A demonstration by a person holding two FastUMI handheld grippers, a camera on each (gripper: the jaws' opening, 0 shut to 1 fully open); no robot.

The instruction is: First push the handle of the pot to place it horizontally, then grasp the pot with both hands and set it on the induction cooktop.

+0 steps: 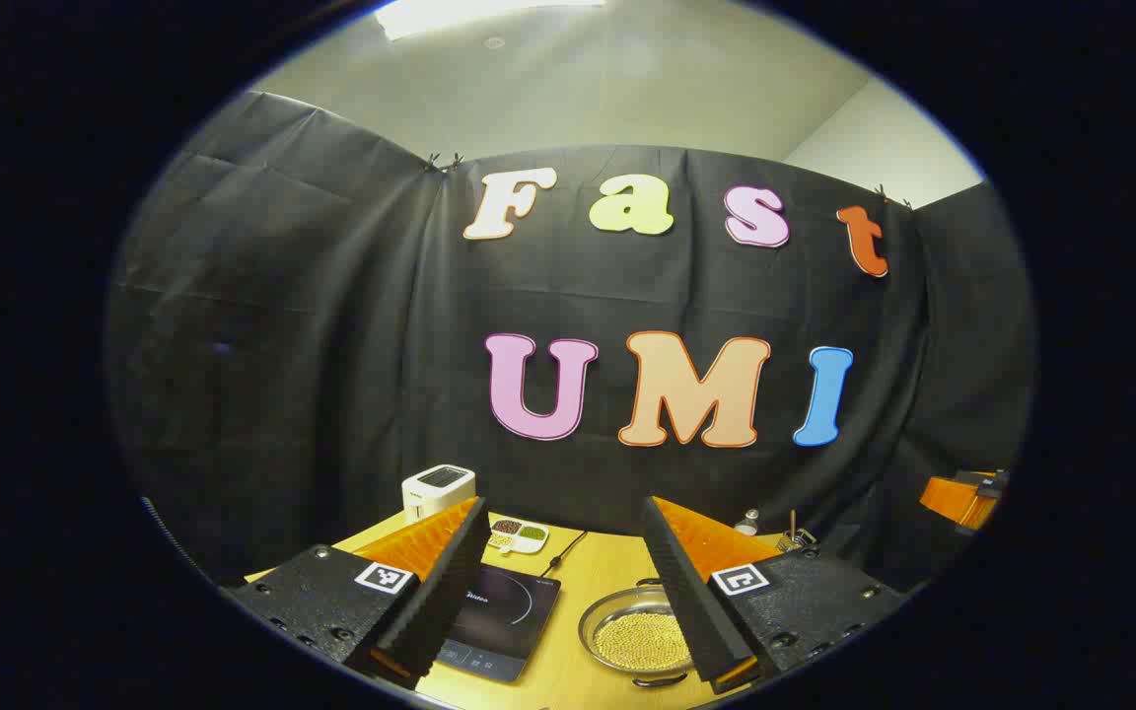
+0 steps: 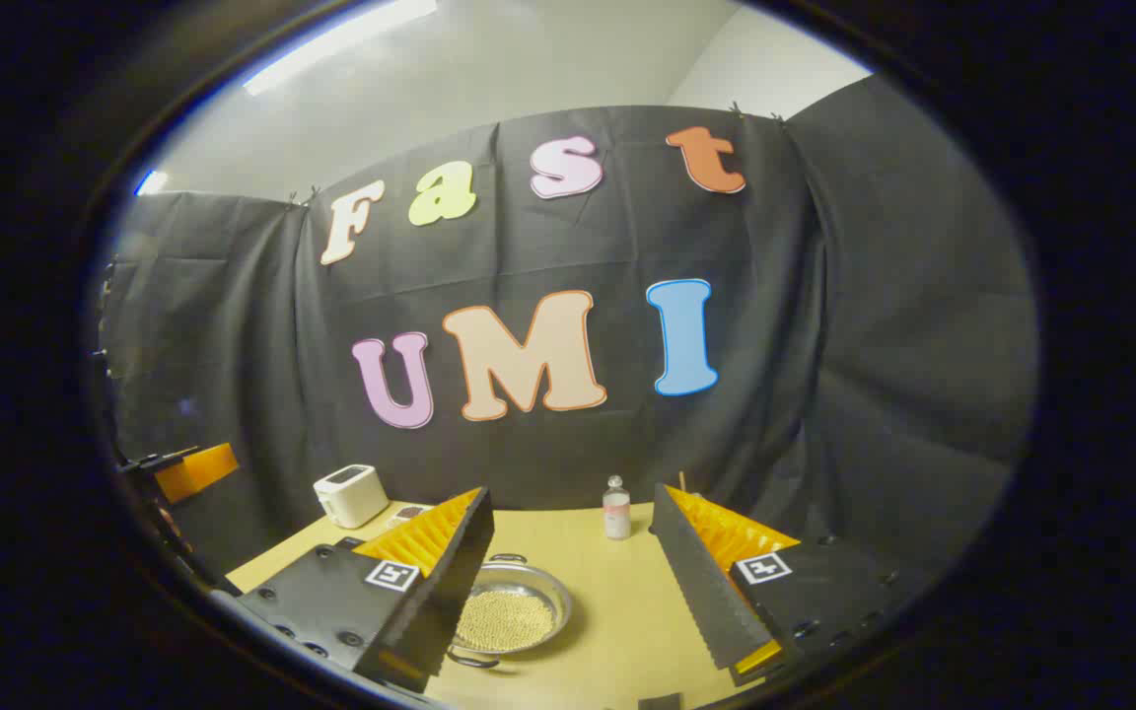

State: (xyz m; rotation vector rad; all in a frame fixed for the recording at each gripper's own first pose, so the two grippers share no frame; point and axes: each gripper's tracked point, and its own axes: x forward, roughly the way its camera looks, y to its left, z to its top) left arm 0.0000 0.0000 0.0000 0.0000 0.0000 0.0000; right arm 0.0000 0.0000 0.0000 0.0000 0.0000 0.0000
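Pot (image 1: pixel 639 636), shallow metal, filled with pale beads, on the wooden table (image 1: pixel 588 572) just right of the induction cooktop (image 1: pixel 499 616) | handles near and far, not crosswise | left gripper (image 1: pixel 568 631) and right gripper (image 2: pixel 578 611) both spread wide, empty, above it | right one looks nearer.

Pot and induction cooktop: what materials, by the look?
Pot: looks like polished metal, probably stainless steel; the rim gleams silver and mirrors light. Induction cooktop: top seems glossy black glass or ceramic, smooth with a printed ring; could be plastic.
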